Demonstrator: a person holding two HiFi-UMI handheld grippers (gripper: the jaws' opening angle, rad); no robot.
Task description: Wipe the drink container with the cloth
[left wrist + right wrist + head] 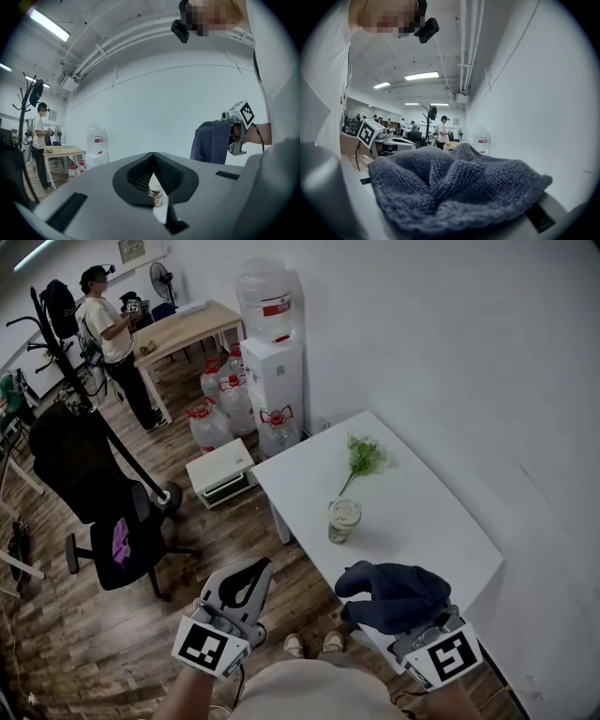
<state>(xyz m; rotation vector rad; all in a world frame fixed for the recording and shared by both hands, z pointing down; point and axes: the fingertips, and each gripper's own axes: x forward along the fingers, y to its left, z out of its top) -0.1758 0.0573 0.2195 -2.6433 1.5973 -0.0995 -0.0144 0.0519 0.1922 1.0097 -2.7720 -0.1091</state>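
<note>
The drink container (pixel 343 519), a pale lidded cup, stood upright on the white surface (pixel 422 512), near that surface's front-left edge. Just beyond the drink container, toward the wall, lay a green sprig (pixel 364 457), its stem pointing back at the cup. On the person's side of the drink container, apart from it and over the surface's near corner, hung the dark blue cloth (pixel 394 594), bunched over the front of the right gripper (pixel 424 637), whose jaws were clamped on it; in the right gripper view the knitted cloth (pixel 454 187) filled the whole space over the jaws. The left gripper (pixel 255 570) was held left of the drink container and nearer the person, off the surface and above the wooden floor, well apart from the cup. Its jaws were pressed together with nothing between them, and in the left gripper view the drink container (pixel 156 194) showed only far off through the small opening below the closed tips of the left gripper (pixel 153 159), with the cloth (pixel 212 140) hanging to the cup's right. Beyond the drink container and to its left, a water dispenser (pixel 272 343) stood against the wall with spare bottles (pixel 220 404) on the floor beside it. Farther left of the drink container was a black office chair (pixel 103 512), and a person (pixel 112 334) stood at a wooden table well behind that.
</note>
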